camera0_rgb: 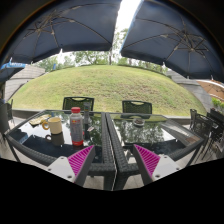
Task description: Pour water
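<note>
Although the job is to pour water, nothing here suggests that pouring has begun: the gripper (113,160) hangs above the near edge of a dark glass-topped patio table with a woven wicker frame (150,135), its two fingers spread wide with their magenta pads (81,158) facing each other and nothing between them. The clear plastic bottle with a red cap and red label (76,126) stands upright on the table, beyond the left-hand finger and a little to its outside, well apart from both pads. Just beside the bottle, further to that side, sit what look like a pale cup or mug (54,125) and some small yellowish things, too small to tell exactly. Across the table stand two dark outdoor chairs (78,103), with a green grassy slope (110,85) behind and large dark parasols (70,25) overhead. By my reckoning the task is at its very start: the bottle is untouched and its cap looks still on, so reaching, grasping, opening and tipping toward a vessel all remain.
</note>
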The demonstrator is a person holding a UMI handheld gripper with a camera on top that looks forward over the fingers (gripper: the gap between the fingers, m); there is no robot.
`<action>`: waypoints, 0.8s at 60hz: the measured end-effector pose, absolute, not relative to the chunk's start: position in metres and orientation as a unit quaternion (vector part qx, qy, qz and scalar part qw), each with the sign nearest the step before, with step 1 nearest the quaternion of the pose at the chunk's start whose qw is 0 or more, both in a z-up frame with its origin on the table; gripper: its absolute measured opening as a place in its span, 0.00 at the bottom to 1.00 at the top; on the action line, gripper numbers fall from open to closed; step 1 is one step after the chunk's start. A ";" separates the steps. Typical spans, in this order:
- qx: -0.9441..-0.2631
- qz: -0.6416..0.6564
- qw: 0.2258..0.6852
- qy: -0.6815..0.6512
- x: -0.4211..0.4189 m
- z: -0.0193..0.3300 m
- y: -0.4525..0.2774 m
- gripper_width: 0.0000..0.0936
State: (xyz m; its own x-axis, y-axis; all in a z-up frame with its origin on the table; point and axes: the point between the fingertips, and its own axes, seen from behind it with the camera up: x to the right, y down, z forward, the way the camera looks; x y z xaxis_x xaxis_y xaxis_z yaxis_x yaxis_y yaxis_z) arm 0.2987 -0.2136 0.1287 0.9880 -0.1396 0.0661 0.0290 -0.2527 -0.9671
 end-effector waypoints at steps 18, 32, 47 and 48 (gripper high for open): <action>-0.788 -0.087 0.609 0.030 0.336 0.148 -0.202 0.86; -0.799 -0.005 0.601 0.005 0.275 0.137 -0.155 0.87; -0.801 0.054 0.596 0.000 0.194 0.101 -0.049 0.86; -0.802 0.054 0.595 -0.001 0.192 0.098 -0.042 0.86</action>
